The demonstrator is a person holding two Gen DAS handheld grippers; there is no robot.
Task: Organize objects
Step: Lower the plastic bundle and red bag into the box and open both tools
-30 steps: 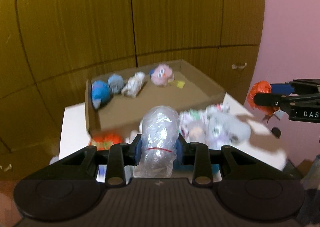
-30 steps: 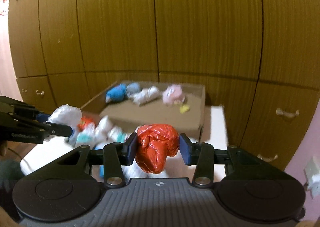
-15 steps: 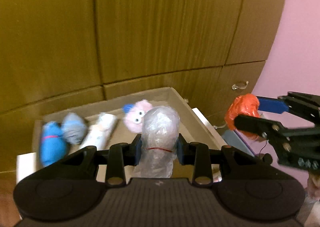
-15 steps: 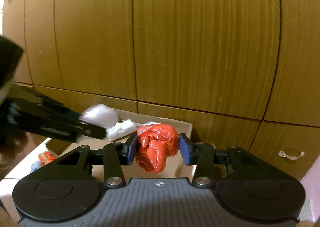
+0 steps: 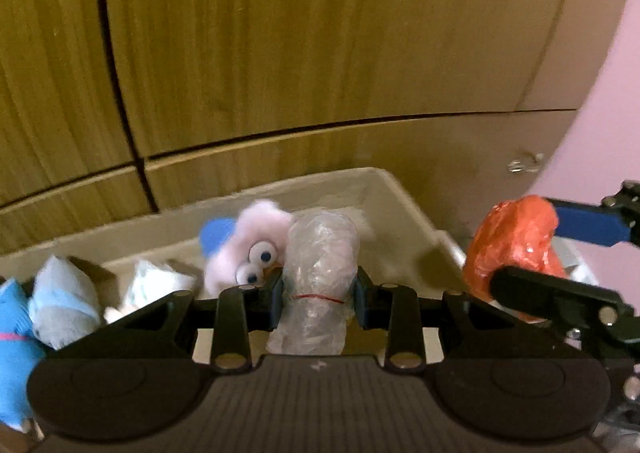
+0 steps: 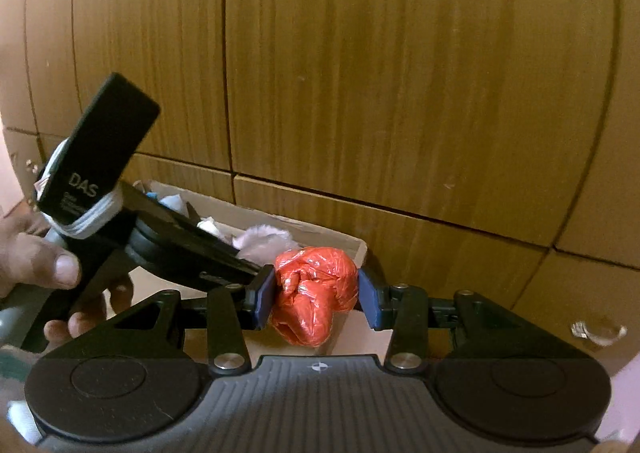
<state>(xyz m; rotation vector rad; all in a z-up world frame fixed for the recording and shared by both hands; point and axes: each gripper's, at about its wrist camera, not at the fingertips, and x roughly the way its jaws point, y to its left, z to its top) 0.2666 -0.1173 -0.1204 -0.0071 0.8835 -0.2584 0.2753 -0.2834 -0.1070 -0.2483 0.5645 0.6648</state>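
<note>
A: What was nearest in the left wrist view?

B: The left gripper (image 5: 319,295), its jaws clenched on a clear plastic bundle (image 5: 318,285) that stood upright between the blue pads, with a thin red band round its middle.

A: And just past it?

B: A cardboard box (image 5: 404,209) lay under and beyond the bundle. Inside, a pink fuzzy toy (image 5: 250,249) with googly eyes sat right behind the bundle, touching it on the left as seen. Further left came a white wrapped bundle (image 5: 154,287), a pale blue soft toy (image 5: 62,303) and a bright blue toy (image 5: 14,345) at the frame edge.

A: Where was the other one?

B: The right gripper (image 6: 316,295) had its jaws grasping an orange plastic bundle (image 6: 318,293). In the left view that orange bundle (image 5: 516,243) hung at the right side of the box, at about the level of its right wall; whether it was over the box or outside it, I couldn't tell.

A: Anything else in the right view?

B: The left gripper's black body reached in from the left, a hand (image 6: 38,259) wrapped round its handle. Beyond it the box (image 6: 340,239) showed a bit of the pink toy (image 6: 264,241).

A: And farthest back?

B: Wooden cupboard doors (image 6: 400,73) behind everything, with a pink wall (image 5: 604,125) at the right.
</note>
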